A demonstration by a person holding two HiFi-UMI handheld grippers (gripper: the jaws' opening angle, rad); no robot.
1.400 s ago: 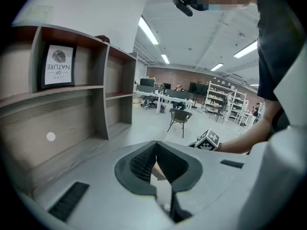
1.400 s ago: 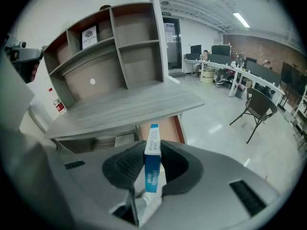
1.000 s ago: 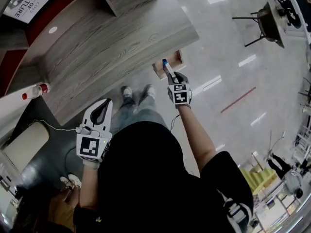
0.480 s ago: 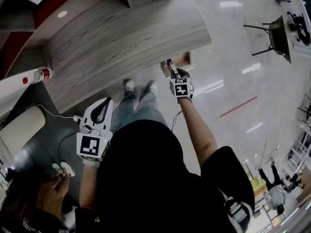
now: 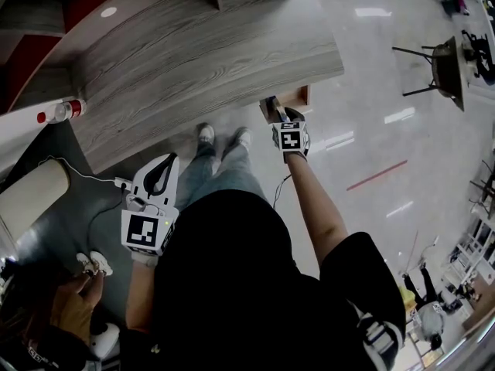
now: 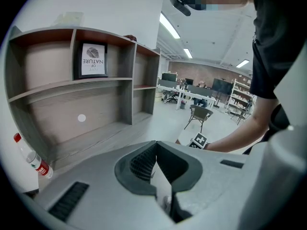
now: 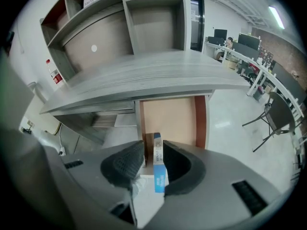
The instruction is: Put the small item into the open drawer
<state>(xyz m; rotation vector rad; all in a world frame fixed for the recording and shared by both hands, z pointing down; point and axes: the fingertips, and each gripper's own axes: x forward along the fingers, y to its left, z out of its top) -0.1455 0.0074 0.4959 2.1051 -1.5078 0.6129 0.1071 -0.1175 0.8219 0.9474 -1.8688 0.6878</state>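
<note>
The small item is a slim blue and white box (image 7: 159, 169), standing on edge between the jaws of my right gripper (image 7: 153, 147). Those jaws are opening: the box leans on the right pad, with a gap showing to the left pad. Just ahead and below lies the open drawer (image 7: 168, 119), its light wooden bottom bare, under the grey wooden counter (image 7: 144, 75). In the head view, my right gripper (image 5: 272, 108) reaches out over the drawer (image 5: 295, 97). My left gripper (image 5: 160, 161) hangs back at the left, shut and empty, its tips (image 6: 154, 143) touching.
A grey shelf unit (image 6: 96, 95) rises behind the counter. A red-capped bottle (image 5: 58, 112) stands at the left. A cable and plug (image 5: 120, 182) lie on the dark floor. Another person's hand (image 5: 66, 308) is at lower left. A chair (image 5: 441, 64) stands far right.
My right gripper has moved forward to the drawer's mouth, and the box's blue tip no longer sticks up clearly in the head view. The left gripper has stayed where it was.
</note>
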